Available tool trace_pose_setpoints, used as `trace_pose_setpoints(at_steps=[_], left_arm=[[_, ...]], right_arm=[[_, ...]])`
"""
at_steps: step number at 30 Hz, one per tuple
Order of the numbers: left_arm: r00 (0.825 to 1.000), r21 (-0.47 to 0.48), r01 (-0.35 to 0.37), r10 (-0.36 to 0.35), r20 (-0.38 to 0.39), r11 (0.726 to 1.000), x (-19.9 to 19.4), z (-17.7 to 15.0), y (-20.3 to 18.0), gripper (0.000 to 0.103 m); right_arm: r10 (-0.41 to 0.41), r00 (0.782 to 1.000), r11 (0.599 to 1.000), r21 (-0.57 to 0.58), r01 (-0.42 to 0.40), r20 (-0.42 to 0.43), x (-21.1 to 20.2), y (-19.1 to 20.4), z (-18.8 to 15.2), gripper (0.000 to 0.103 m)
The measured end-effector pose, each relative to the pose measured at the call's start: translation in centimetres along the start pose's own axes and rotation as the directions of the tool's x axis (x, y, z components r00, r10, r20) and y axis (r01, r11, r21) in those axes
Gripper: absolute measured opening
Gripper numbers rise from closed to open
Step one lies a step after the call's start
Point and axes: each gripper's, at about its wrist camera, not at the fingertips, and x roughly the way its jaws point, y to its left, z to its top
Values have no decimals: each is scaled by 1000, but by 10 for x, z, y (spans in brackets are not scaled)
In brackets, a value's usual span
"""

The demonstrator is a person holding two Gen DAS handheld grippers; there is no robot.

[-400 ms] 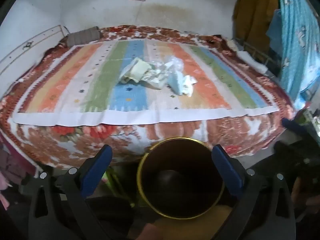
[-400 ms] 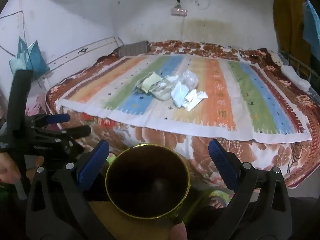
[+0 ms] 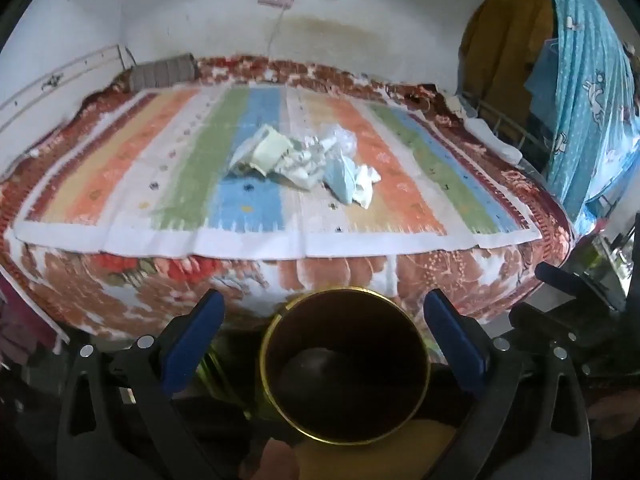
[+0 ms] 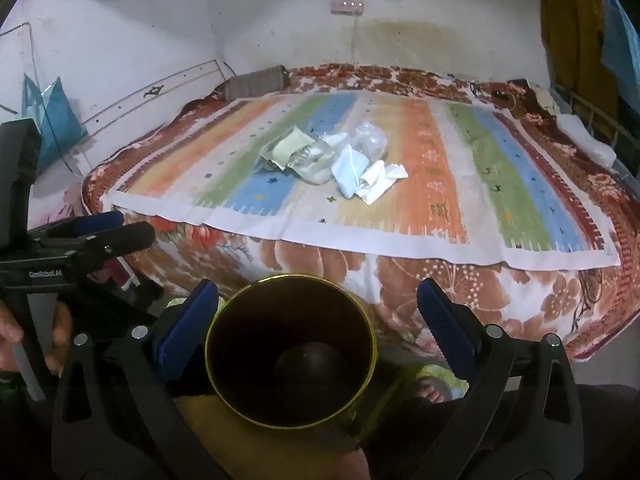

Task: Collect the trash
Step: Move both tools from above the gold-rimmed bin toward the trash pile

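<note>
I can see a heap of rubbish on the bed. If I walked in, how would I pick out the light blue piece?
Start at the bed, covered by a striped cloth. Near the cloth's middle lies a pile of trash. The light blue piece sits at the pile's near edge, against white crumpled paper; it is the only pale blue scrap among cream, clear and white ones.

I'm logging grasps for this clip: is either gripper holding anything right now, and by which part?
Nothing is held. The left gripper and right gripper are both open; the bin sits below them ungripped, and the trash pile lies untouched on the bed.
</note>
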Motion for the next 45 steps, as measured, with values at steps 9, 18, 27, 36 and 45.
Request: trace_pose_setpoints(at_steps=[9,18,27,36,45], left_arm=[[997,23,-77,78,-22,997,5,-1,0,97],[996,46,-82,83,-16,996,6,-2,-7,97],[997,26,-80,81,-15,996,5,-1,-5,97],[997,-5,-79,79,-10,997,5,2,1,97],[992,8,-125,125,-24,992,13,2,2,97]], right_arm=[[29,1000,999,-24,-29,12,-5,6,0,94],[72,997,997,-29,-71,25,-9,6,-1,94],[59,998,998,-26,-58,17,-8,6,0,94],[60,998,998,-26,-60,0,-3,5,1,94],[59,998,998,-13,-59,5,-3,1,4,94]])
